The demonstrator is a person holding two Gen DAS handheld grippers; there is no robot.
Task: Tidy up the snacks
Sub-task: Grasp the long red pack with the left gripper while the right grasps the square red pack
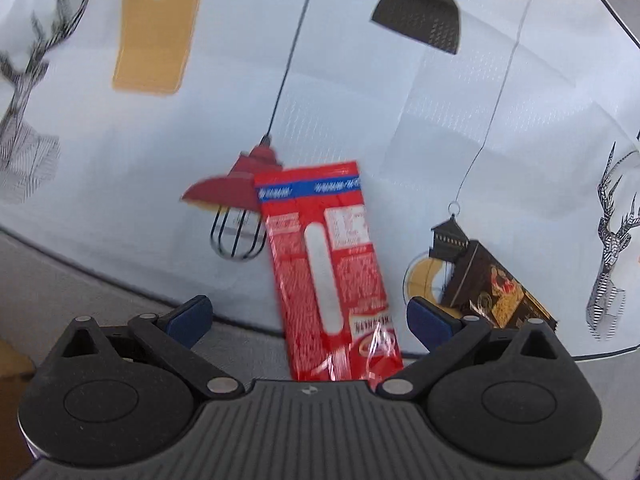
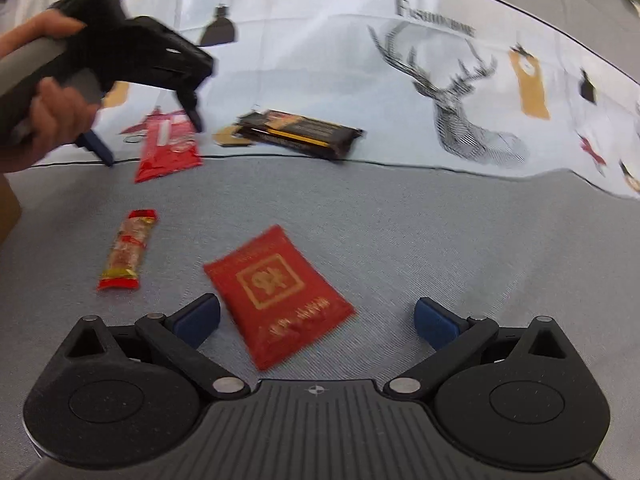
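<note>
A long red snack packet (image 1: 330, 272) lies across the edge of the printed white cloth (image 1: 360, 100), between the fingers of my open left gripper (image 1: 308, 316). A dark brown and gold snack bar (image 1: 496, 288) lies to its right. In the right wrist view my open right gripper (image 2: 316, 320) hovers over a flat red sachet (image 2: 278, 294). A small red-ended snack stick (image 2: 126, 250) lies to its left. The left gripper (image 2: 150, 140) shows there above the red packet (image 2: 168, 146), with the dark bar (image 2: 300, 134) beside it.
The grey fabric surface (image 2: 420, 232) is partly covered by the white cloth (image 2: 320, 40) printed with deer and lamps. A brown cardboard edge (image 2: 8, 208) shows at far left.
</note>
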